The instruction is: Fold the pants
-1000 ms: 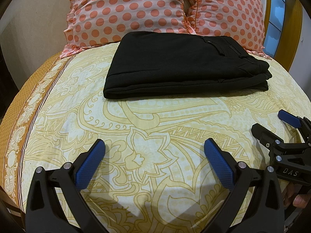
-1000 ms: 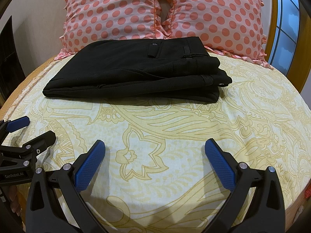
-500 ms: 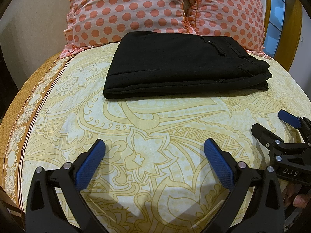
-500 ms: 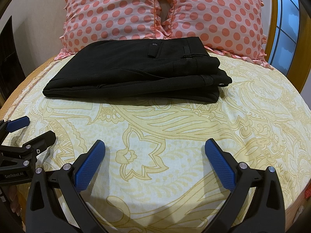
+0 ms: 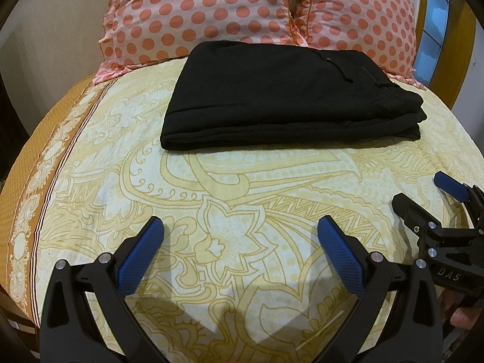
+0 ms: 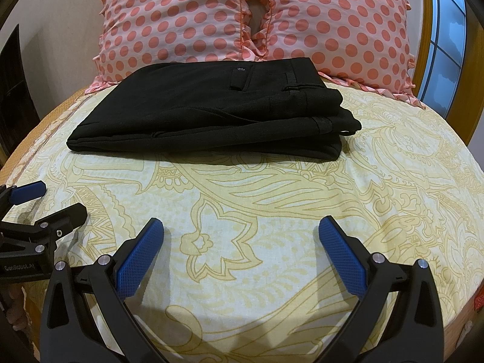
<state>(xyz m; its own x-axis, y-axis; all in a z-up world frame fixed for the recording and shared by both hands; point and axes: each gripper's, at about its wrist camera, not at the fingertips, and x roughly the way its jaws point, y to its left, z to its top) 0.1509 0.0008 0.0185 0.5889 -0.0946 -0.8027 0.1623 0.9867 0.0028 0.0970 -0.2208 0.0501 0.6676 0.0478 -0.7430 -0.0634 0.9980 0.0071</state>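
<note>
Left wrist view: black pants (image 5: 290, 96) folded into a flat stack at the far end of the bed (image 5: 242, 199), just before two polka-dot pillows (image 5: 199, 12). Long axis crosswise, waistband end pointing right. Left gripper (image 5: 240, 236) and right gripper (image 6: 241, 236) both near the bed's close edge, jaws spread wide, holding nothing.

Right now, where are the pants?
In both wrist views the folded black pants lie on the yellow bedsheet, just before the polka-dot pillows, ahead of both grippers, untouched.
</note>
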